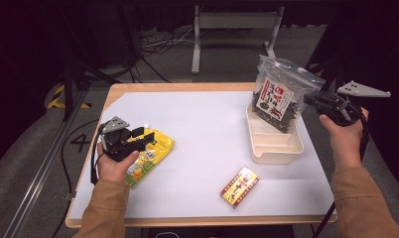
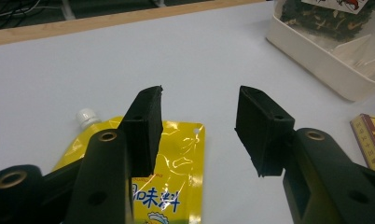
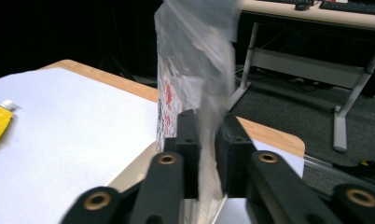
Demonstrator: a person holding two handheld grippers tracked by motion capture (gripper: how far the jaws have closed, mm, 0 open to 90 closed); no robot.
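Observation:
A clear zip bag of dark dried food [image 1: 279, 96] with a red and white label stands tilted, its lower end in the cream tray [image 1: 277, 151]. My right gripper [image 1: 311, 100] is at the bag's right edge. In the right gripper view the thin bag [image 3: 195, 60] runs between the jaws of the right gripper [image 3: 208, 126], which stand slightly apart around it. My left gripper [image 1: 143, 136] hovers open over a yellow spout pouch [image 1: 153, 151]. In the left gripper view its jaws [image 2: 199, 100] hold nothing, with the pouch [image 2: 176, 158] under the left jaw.
A red and yellow box [image 1: 239, 186] lies flat near the table's front edge, right of centre. A white sheet [image 1: 202, 129] covers the wooden table. The pouch's white cap [image 2: 86, 116] points to the far side. Dark floor, cables and a table frame lie beyond.

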